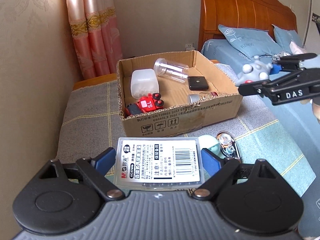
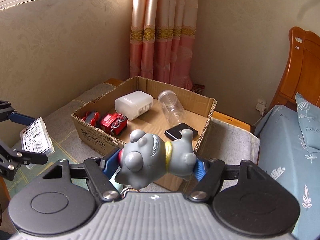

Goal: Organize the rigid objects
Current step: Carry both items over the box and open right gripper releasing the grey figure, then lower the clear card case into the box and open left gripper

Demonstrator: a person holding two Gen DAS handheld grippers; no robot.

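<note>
Cardboard box [image 1: 180,118] already holds several items; left gripper [image 1: 158,160] clamps the clear labelled case [image 1: 160,162], right gripper [image 2: 158,164] clamps the grey toy figure [image 2: 156,158], neither boxed yet; correction tape [image 1: 228,146] and pale round item [image 1: 208,142] remain on the bench.

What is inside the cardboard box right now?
In the cardboard box: a white container, clear jar on its side, black case, small bottle and red toy train. The near wall hides part of the floor.
</note>
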